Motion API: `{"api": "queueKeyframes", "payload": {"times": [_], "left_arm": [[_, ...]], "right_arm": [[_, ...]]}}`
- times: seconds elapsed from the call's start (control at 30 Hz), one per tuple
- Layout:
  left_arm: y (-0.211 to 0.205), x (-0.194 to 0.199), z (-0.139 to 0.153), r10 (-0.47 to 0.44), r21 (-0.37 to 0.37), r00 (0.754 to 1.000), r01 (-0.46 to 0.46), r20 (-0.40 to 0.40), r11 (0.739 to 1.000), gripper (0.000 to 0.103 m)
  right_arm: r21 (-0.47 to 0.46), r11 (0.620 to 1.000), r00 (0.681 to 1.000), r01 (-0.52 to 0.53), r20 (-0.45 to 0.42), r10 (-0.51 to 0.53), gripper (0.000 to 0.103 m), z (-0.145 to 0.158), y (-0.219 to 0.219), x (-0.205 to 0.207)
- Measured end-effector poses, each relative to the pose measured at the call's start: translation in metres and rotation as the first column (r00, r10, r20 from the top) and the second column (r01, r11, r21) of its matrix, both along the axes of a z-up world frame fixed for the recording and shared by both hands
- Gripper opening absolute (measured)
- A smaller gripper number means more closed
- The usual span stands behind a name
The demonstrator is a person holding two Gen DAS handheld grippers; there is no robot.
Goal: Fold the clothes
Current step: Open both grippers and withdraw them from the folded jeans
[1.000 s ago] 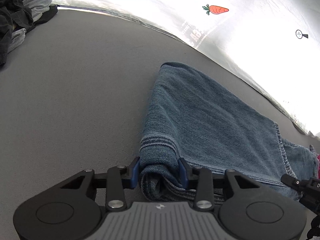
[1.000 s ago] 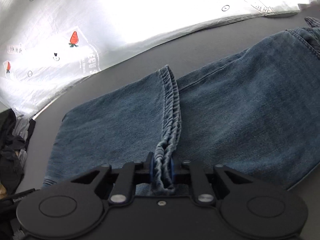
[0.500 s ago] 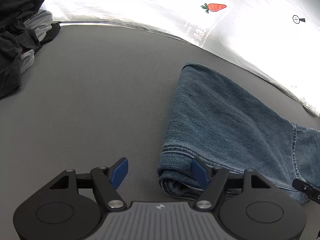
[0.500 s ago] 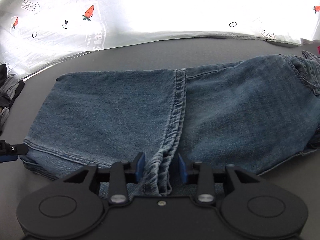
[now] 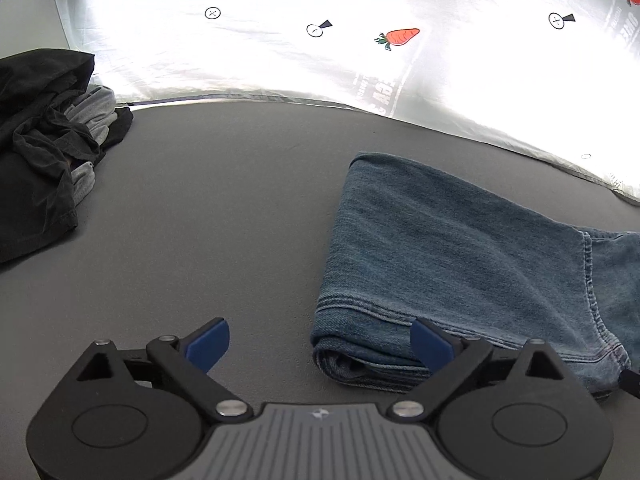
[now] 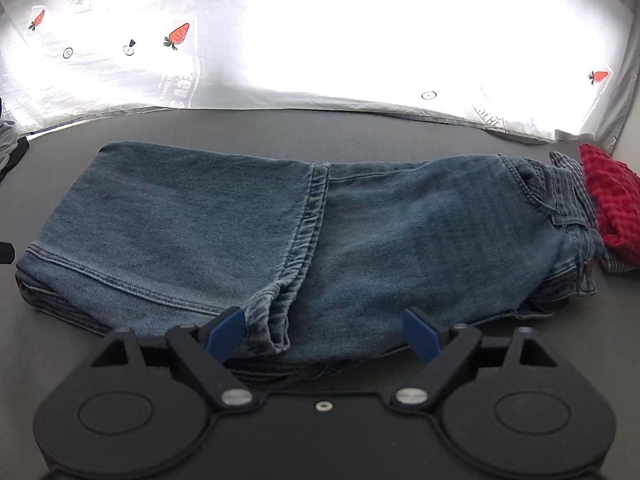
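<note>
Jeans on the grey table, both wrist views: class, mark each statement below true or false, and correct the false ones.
1. The jeans lie folded on the grey table. True.
2. The right claw is clamped on the hem. False: its jaws are opening, and the pads press on nothing, with the hem lying loose between them.
3. A red checked cloth lies at the jeans' waistband end. True.
4. The dark clothes pile sits on top of the jeans. False: it lies apart, across bare table.
5. The left claw holds a sock. False: it is opening and holds nothing.
</note>
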State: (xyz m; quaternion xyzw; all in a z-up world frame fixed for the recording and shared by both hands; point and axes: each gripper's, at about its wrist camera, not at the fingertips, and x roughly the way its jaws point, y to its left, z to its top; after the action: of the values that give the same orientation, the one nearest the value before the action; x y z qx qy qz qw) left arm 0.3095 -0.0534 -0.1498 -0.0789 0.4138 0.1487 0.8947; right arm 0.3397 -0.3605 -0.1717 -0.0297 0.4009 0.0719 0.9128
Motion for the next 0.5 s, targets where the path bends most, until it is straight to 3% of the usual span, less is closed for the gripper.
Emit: {"api": "queueKeyframes", "payload": {"times": [0.13, 0.23, 0.33, 0.5], "left_arm": [[-0.013, -0.010, 0.008, -0.154, -0.035, 0.988, 0.154, -0.019, 0.988, 0.101], [-0.015, -0.022, 0.010, -0.257, 0.027, 0.966, 0.258, -0.036, 0.966, 0.103], [-0.005, -0.027, 0.007, -0.286, 0.017, 0.957, 0.287, -0.054, 0.958, 0.103], [-0.002, -0.026, -0.003, -0.337, -0.042, 0.940, 0.335, -0.057, 0.941, 0.103]], "right_arm": [[0.062, 0.996, 0.993, 0.069, -0.102, -0.063, 0.093, -0.011, -0.005, -0.023], [0.066, 0.993, 0.986, 0.100, -0.143, -0.090, 0.097, -0.022, 0.001, -0.041], [0.041, 0.992, 0.974, 0.122, -0.197, -0.112, 0.097, -0.035, 0.008, -0.056], [-0.025, 0.986, 0.964, 0.163, -0.210, -0.164, 0.097, -0.027, 0.011, -0.073]]}}
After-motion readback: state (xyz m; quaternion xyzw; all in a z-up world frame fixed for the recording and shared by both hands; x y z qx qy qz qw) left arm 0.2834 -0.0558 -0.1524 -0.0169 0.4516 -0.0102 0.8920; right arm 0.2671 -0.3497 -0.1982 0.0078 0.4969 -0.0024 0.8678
